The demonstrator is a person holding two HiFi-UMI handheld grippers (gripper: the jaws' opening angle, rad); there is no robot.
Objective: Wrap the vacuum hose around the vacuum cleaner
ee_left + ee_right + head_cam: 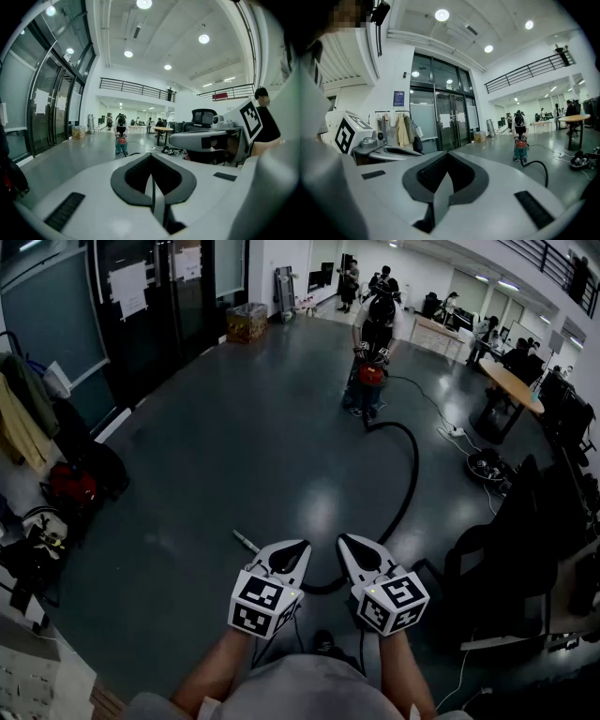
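A small red vacuum cleaner (371,377) stands far across the grey floor, with a person (378,320) bent over it. Its black hose (409,470) curves back toward me and ends in a metal nozzle (246,541) lying on the floor. My left gripper (288,554) and right gripper (355,550) are held side by side just above the near hose loop, both shut and empty. The vacuum (122,141) is small in the left gripper view, and in the right gripper view the vacuum (520,145) shows with the hose (540,167) arching off it.
Bags and coats (56,486) crowd the left wall by the glass doors (150,306). Desks (514,390), black chairs (525,549) and a cable with power strip (457,431) line the right side. A cardboard box (247,322) stands far back. Other people stand at the far end.
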